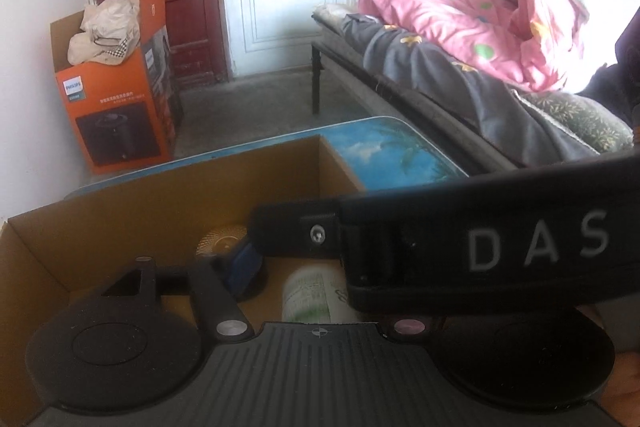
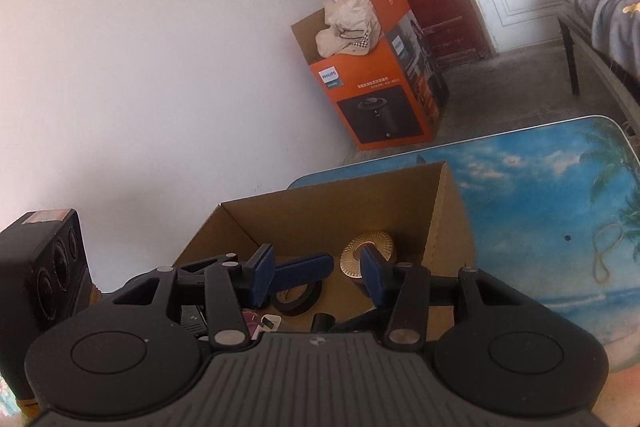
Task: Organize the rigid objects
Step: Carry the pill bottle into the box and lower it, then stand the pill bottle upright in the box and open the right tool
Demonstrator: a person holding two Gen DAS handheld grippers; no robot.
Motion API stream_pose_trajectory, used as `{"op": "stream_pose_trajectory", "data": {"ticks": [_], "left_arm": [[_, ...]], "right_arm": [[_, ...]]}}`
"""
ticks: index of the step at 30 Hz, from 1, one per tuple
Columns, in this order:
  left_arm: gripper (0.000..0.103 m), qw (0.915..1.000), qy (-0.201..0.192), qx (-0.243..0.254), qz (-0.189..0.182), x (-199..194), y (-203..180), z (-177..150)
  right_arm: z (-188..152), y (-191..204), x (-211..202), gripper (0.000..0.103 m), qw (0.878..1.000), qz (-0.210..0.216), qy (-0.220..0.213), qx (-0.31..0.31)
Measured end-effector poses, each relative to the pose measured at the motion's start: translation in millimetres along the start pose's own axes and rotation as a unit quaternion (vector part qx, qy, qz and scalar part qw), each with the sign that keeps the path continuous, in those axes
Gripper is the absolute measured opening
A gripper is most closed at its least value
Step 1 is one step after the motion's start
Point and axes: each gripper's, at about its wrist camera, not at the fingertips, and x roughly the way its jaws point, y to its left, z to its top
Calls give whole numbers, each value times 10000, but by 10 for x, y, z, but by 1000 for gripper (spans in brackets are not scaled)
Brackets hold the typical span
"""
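A cardboard box [image 2: 320,215] is sitting on the desk [image 2: 540,227], holding a tape roll [image 2: 298,301], a disc [image 2: 370,251] and a bottle [image 1: 312,297]; a bed [image 1: 460,75] is standing beyond the desk's right side

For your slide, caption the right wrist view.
Right gripper open above a cardboard box holding a gold disc and tape roll.
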Motion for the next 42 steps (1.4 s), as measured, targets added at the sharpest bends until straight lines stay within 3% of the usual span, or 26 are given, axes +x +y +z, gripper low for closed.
{"op": "stream_pose_trajectory", "data": {"ticks": [5, 11, 17, 20, 25, 32, 36, 42], "left_arm": [[68, 9999, 4, -104, -33, -43, 25, 1], [78, 9997, -208, -122, -37, -249, 45, -31], [96, 9981, -454, -418, -73, -620, 211, -173], [98, 9965, -660, -507, 26, -854, 297, -304], [103, 9941, -906, -549, 252, -1168, 440, -547], [103, 9907, -1067, -827, 140, -1399, 623, -864], [103, 9878, -1284, -871, 118, -1490, 698, -986], [103, 9839, -1495, -982, -38, -1531, 813, -1104]], "right_arm": [[26, 16, -117, 54, 9999, -17, -131, 4], [32, 82, -294, 55, 9995, -127, -270, -49], [43, 239, -518, 57, 9984, -336, -301, -340], [61, 371, -574, 60, 9960, -550, -107, -693], [112, 625, -406, 60, 9865, -851, 635, -1249], [34, 822, 334, 58, 9497, -1553, 2079, -1751], [-2, 783, 752, 52, 9157, -2211, 2790, -1864], [-37, 757, 1219, 49, 8715, -2788, 3549, -1919]]}}
